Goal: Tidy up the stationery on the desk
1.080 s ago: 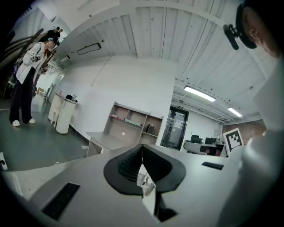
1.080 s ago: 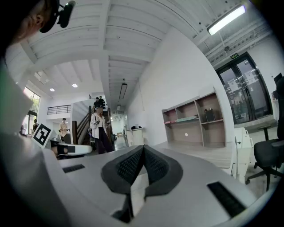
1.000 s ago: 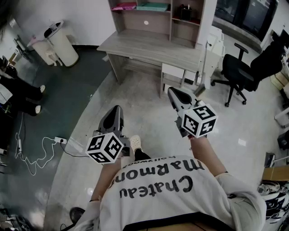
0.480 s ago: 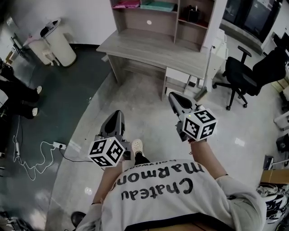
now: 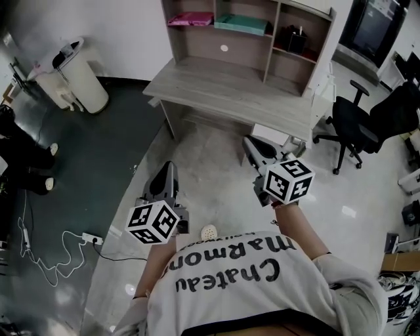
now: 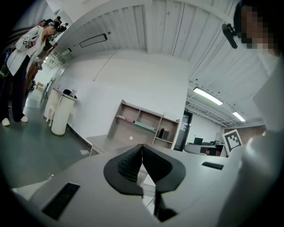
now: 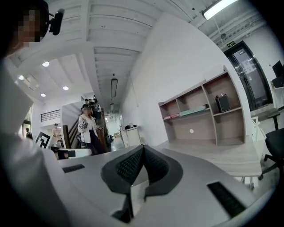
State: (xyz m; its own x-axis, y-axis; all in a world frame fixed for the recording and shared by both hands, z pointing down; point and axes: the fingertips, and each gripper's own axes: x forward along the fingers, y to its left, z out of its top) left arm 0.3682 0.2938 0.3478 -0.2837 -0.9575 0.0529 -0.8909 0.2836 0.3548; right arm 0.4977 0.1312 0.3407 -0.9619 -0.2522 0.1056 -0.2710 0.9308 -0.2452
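A grey wooden desk [image 5: 230, 85] with a shelf unit [image 5: 262, 39] stands ahead of me; its top looks bare. On the shelves lie a pink item [image 5: 190, 18] and a teal item [image 5: 241, 24], and a black holder [image 5: 293, 39] stands there. My left gripper [image 5: 169, 165] and right gripper [image 5: 248, 140] point level toward the desk, over the floor and short of it. Both are shut with nothing between the pads. The left gripper view has the shut gripper [image 6: 142, 145] before the shelves [image 6: 142, 126]. The right gripper [image 7: 143, 146] faces the desk [image 7: 213, 153].
A white bin [image 5: 72, 69] stands at the left wall. A black office chair [image 5: 367, 125] is right of the desk, a white drawer unit [image 5: 269, 134] under it. A power strip with cable [image 5: 92, 239] lies on the floor. People [image 7: 88, 128] stand far off.
Both grippers and the person have moved forward toward the desk, which now sits lower and nearer in the head view. Both jaws stayed shut.
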